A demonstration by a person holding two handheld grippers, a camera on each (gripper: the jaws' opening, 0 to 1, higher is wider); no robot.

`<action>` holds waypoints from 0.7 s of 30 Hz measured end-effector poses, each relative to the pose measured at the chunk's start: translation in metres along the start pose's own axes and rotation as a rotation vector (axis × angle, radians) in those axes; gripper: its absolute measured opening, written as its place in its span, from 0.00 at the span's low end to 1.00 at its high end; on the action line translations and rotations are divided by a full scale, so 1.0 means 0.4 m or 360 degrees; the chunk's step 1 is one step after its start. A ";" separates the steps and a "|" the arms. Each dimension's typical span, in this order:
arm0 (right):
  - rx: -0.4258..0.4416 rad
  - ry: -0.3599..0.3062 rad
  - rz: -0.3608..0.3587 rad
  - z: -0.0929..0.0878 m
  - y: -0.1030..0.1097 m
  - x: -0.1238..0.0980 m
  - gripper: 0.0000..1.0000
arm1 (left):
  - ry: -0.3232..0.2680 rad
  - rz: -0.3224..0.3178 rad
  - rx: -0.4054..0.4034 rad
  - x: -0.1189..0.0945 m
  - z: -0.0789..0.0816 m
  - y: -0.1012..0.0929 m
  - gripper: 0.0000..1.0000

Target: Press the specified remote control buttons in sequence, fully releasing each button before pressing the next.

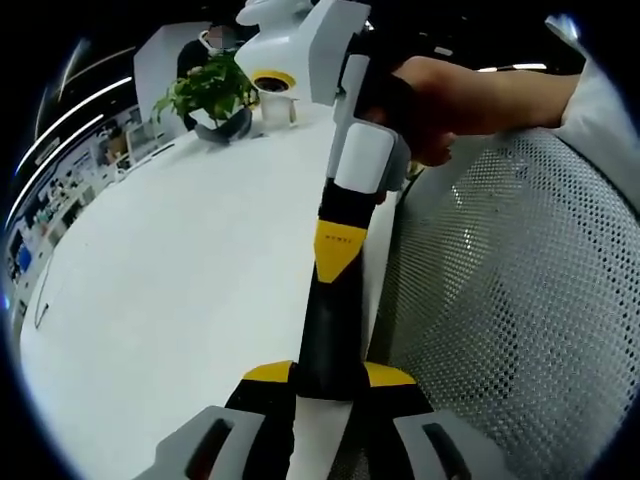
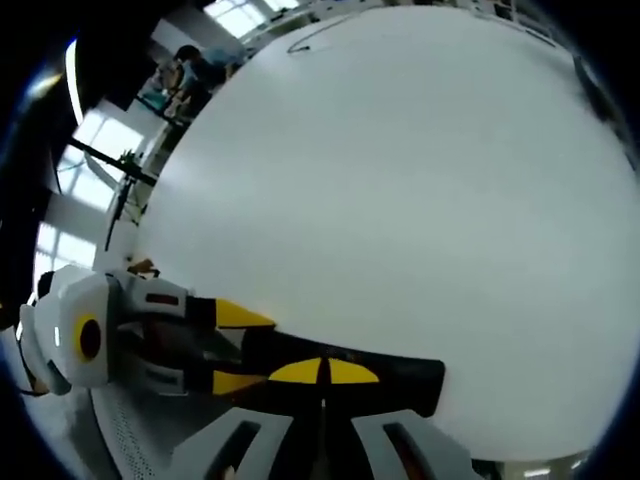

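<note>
Left gripper (image 1: 330, 385) is gripping the black remote (image 1: 328, 340) over the white table (image 1: 180, 280) while the right gripper (image 1: 340, 250) is touching it.

The left gripper view is showing a potted plant (image 1: 210, 90), a mesh chair (image 1: 520, 300) and a hand (image 1: 440, 100) holding the right gripper; the right gripper view is looking across mostly bare tabletop. There the left gripper's jaws are clamping one end of the remote, and the right gripper's jaws are sitting together, tips meeting on the remote's top.
</note>
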State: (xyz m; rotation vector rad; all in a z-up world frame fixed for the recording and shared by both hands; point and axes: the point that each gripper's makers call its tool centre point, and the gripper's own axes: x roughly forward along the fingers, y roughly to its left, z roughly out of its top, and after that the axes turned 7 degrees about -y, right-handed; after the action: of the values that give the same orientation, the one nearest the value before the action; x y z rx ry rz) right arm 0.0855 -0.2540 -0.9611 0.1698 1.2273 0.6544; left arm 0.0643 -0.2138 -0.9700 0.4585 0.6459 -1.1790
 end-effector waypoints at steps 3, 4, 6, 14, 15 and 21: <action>-0.0013 -0.0003 -0.0007 -0.002 0.000 0.000 0.00 | -0.0002 -0.0001 0.0001 0.000 -0.001 0.000 0.24; -0.0015 -0.0003 -0.0008 -0.002 0.000 0.000 0.00 | -0.0002 -0.0001 0.0001 0.000 -0.001 -0.001 0.24; -0.0019 -0.0002 -0.0007 -0.003 -0.001 0.000 0.00 | -0.0004 -0.0001 0.0000 0.000 0.001 -0.003 0.24; 0.0034 0.0009 0.0009 -0.011 -0.005 -0.007 0.00 | -0.0009 -0.0001 -0.0004 -0.001 -0.001 -0.003 0.24; 0.0041 0.0010 0.0011 -0.012 -0.005 -0.007 0.00 | -0.0010 -0.0002 -0.0004 -0.001 -0.001 -0.004 0.24; 0.0058 0.0019 0.0000 -0.019 -0.007 -0.011 0.00 | -0.0014 -0.0001 -0.0007 -0.001 -0.001 -0.004 0.24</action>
State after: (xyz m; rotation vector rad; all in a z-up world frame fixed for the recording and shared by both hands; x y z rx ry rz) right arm 0.0789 -0.2602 -0.9614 0.1964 1.2511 0.6342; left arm 0.0627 -0.2140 -0.9700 0.4494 0.6407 -1.1793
